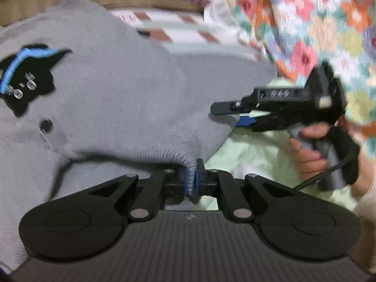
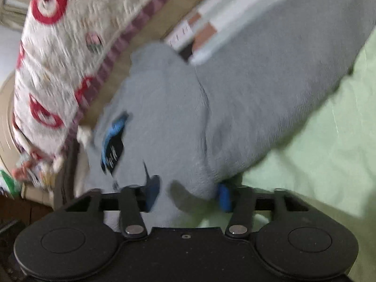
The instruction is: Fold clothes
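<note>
Grey sweater (image 1: 112, 98) lay over the green sheet (image 2: 317, 159); the left gripper (image 1: 193, 179) pinched its ribbed hem, the right gripper (image 2: 188, 195) stood spread around a fold

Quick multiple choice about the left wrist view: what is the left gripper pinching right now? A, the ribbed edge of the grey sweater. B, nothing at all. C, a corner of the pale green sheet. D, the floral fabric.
A: the left gripper has its blue pads closed on the ribbed hem of the grey sweater, with the knit edge bunched between them.
</note>
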Action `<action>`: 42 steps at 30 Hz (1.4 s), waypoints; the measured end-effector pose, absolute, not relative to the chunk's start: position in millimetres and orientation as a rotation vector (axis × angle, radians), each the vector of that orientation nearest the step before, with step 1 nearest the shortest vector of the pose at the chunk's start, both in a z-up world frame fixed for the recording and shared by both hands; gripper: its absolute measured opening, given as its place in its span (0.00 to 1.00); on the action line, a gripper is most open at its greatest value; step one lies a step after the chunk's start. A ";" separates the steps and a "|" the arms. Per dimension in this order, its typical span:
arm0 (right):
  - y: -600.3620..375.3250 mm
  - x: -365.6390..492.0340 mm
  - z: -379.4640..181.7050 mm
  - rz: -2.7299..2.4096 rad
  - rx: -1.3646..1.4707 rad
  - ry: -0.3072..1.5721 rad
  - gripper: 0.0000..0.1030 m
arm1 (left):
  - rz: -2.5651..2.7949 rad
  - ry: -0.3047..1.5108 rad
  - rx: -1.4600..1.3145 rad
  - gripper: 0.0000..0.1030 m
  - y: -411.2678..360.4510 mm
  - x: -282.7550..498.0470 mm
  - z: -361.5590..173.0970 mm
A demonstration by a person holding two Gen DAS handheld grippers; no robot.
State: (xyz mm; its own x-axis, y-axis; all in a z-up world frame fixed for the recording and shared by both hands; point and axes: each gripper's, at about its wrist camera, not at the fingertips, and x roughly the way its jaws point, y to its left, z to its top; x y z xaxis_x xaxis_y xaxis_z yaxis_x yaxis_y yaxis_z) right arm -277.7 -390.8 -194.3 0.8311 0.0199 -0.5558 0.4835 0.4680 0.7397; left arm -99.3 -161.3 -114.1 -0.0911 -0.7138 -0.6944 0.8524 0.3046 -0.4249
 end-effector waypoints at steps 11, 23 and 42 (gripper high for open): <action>-356.5 -280.5 -171.2 -0.370 0.545 0.784 0.21 | -1.177 1.232 0.200 0.15 -167.9 -120.9 -156.4; -326.0 -230.2 -114.9 -0.082 0.486 0.724 0.37 | -0.935 1.110 -0.034 0.51 -73.6 -67.0 -94.8; -165.2 -49.3 -191.7 0.590 0.642 1.179 0.53 | -0.160 1.177 -0.481 0.52 127.1 82.4 -137.4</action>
State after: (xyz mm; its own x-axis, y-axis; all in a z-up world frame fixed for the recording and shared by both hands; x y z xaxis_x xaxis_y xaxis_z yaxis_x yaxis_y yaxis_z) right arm -49.3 -165.2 -191.7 0.2758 0.7156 -0.6417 -0.0854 0.6832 0.7252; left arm 82.4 127.1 -137.4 0.3856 -0.3657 -0.8471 -0.1268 0.8884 -0.4412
